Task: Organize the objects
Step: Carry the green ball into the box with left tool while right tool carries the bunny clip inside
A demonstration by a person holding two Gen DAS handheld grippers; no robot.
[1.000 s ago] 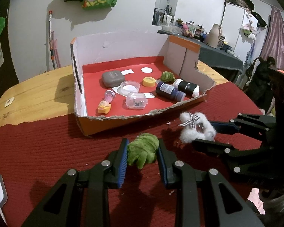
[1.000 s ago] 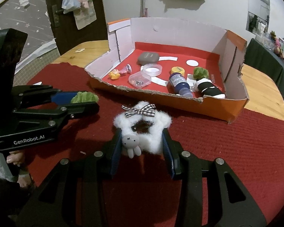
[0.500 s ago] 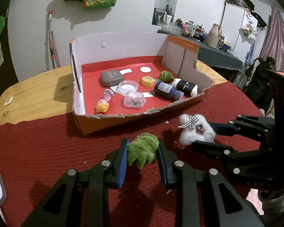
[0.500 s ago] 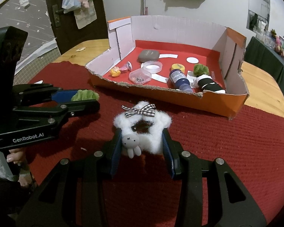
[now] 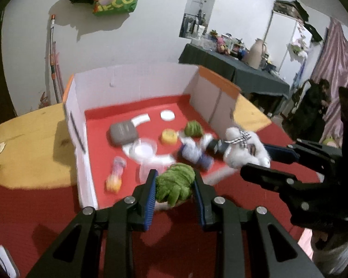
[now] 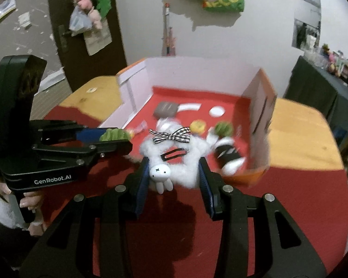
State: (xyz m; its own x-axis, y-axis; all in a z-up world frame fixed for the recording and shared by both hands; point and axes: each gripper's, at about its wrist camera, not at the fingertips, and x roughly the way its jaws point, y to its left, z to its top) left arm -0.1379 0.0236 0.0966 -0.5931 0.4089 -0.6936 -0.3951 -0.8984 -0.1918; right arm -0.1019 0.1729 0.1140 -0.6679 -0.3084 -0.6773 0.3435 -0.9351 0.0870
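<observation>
My left gripper [image 5: 174,192] is shut on a green fuzzy plush [image 5: 174,184] and holds it above the near wall of the cardboard box [image 5: 78,115]. My right gripper [image 6: 172,176] is shut on a white fluffy star hair clip [image 6: 174,159] with a checked bow and a small rabbit charm, raised over the box's near wall. The clip also shows in the left wrist view [image 5: 243,150], and the green plush in the right wrist view [image 6: 114,134]. The box's red floor holds a grey case [image 5: 123,133], a yellow lid [image 5: 169,135], a second green plush [image 5: 193,128], dark bottles [image 6: 227,155] and a clear dish [image 5: 142,149].
The box stands on a red cloth [image 5: 34,208] over a wooden table [image 5: 23,139]. A white device [image 5: 2,257] lies at the cloth's near left edge. A dark side table [image 5: 243,69] with clutter stands behind on the right.
Both grippers have lifted and moved forward with their objects, from over the red cloth to above the box's near wall. The box now looks closer and blurred.
</observation>
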